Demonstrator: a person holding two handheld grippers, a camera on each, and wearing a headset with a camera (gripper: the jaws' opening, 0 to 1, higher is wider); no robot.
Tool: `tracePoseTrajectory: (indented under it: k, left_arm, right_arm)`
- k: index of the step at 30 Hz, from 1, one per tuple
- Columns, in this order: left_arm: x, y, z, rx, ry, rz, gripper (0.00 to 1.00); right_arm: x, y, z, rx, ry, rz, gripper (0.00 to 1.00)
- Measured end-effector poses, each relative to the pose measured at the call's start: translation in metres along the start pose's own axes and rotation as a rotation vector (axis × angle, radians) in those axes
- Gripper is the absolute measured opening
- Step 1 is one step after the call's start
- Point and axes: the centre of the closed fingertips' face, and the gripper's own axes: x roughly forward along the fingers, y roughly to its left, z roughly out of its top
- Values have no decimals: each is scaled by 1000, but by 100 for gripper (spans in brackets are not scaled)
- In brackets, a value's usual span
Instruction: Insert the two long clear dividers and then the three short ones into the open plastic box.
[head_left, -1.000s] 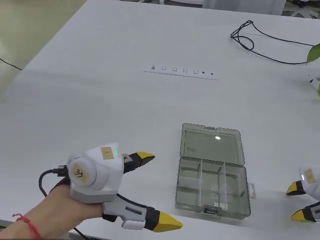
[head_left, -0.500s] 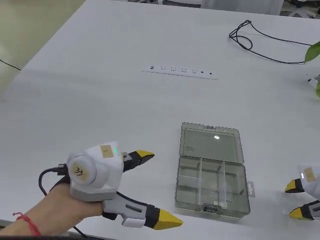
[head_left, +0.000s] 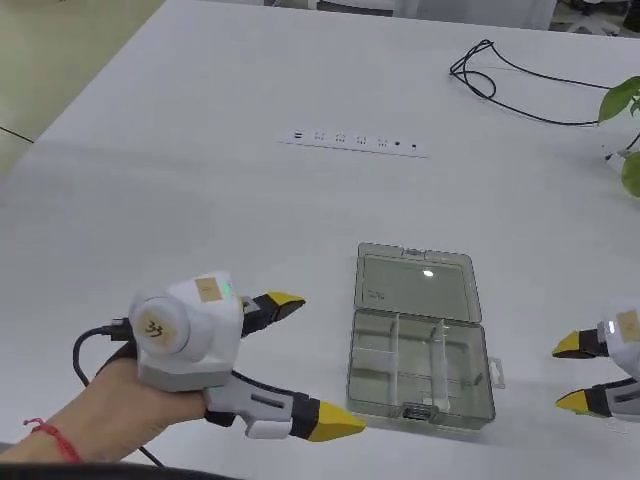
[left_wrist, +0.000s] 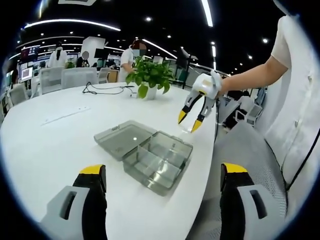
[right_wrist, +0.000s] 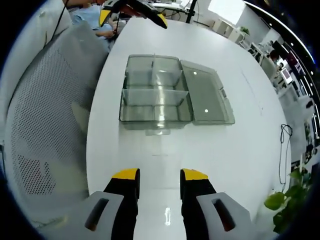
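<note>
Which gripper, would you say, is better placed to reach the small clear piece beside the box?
Right, likely: the clear piece sits on the box side facing the right gripper; left gripper is opposite.

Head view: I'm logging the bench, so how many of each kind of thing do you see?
Plastic box: 1
Tongs: 2 (left tongs, right tongs)
Power strip: 1
Black cable: 1
Plant: 1
Total: 6
</note>
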Motion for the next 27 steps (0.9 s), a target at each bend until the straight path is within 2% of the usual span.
tracePoseTrajectory:
  k: [5, 14, 20, 27]
  left_arm:
    - [6, -1, 14, -25, -35, -4, 94]
    - [20, -9, 38, -127, -95, -34, 84]
    - [30, -20, 55, -265, -131, -86, 74]
    - [41, -26, 67, -367, -150, -121, 64]
  right_arm:
    - [-12, -2, 23, -5, -34, -35, 33]
    - [-30, -1, 66, -23, -91, -83, 33]
    - [-39, -1, 92, -28, -129, -110, 33]
    - [-46, 4, 116, -57, -149, -127, 33]
